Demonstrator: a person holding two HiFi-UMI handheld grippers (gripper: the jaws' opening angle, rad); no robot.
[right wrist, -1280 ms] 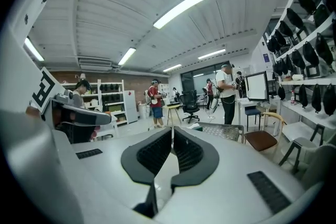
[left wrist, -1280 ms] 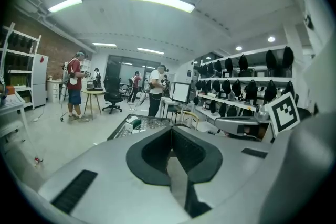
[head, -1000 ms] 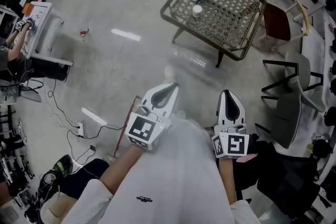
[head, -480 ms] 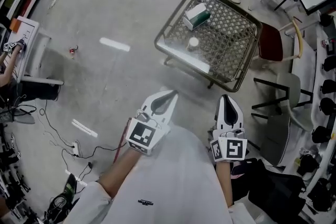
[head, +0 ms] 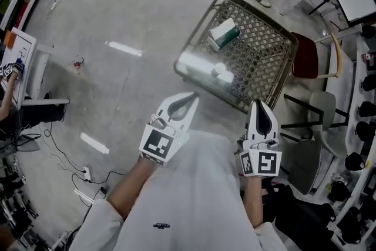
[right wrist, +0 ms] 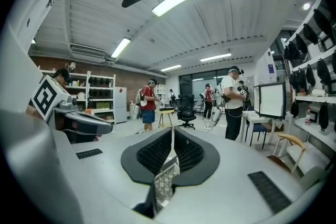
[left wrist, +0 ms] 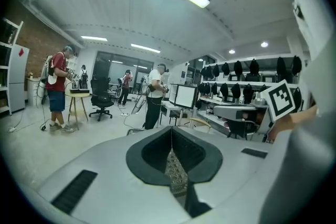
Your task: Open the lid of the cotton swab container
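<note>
Pointing forward side by side at waist height, the left gripper (head: 191, 97) and the right gripper (head: 259, 105) both have their jaws pressed together. Each gripper view shows the two dark pads meeting in a thin line with nothing caught between them. The person's bare forearms run back from the marker cubes to a white shirt at the bottom of the head view.

Just past the two jaw tips stands a low lattice-top table (head: 198, 29) with a dark metal rim, one corner turned toward the person. A strip of its woven pattern shows through the slot below the closed jaws in both gripper views.

The cotton swab container (head: 220, 69), a small round white pot, sits on the table close to the near edge. It is ahead of the grippers and roughly between the lines they point along, somewhat closer to the left one, and apart from both. It is too small to tell how its lid sits.

Farther back on the same top lies a green-and-white box (head: 224, 34), well apart from the container. A chair with a red seat (head: 306, 57) stands beside the table's right corner.
</note>
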